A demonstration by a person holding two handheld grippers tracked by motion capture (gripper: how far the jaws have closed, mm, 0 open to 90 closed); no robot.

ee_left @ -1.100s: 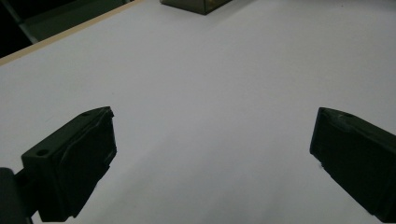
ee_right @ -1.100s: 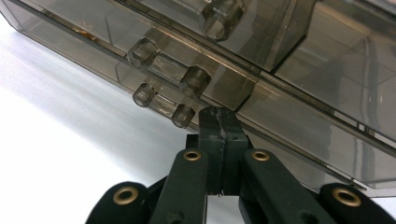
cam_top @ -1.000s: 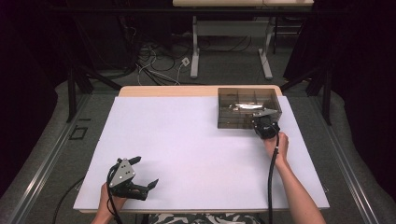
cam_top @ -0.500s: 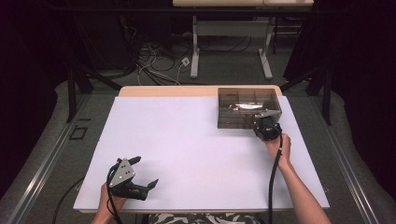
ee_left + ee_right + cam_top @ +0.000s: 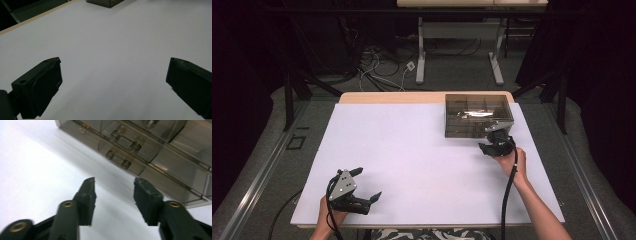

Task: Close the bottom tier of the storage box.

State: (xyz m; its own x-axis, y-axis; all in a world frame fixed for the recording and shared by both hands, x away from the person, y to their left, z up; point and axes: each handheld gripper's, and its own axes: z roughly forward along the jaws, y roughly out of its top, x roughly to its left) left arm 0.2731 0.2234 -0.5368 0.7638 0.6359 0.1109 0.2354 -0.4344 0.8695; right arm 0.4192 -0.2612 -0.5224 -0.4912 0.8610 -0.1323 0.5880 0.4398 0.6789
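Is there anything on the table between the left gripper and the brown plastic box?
No. In the high view, just bare white table stretches from the left gripper up to the box. The left gripper view shows the same.

White table point(image 5: 412, 150); smoky translucent box point(image 5: 478, 116)

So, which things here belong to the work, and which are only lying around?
Likely the work:
- smoky compartment box
- right gripper, open beside it
- left gripper, open over the bare white table

Only around:
- cables on the floor
- desk legs behind
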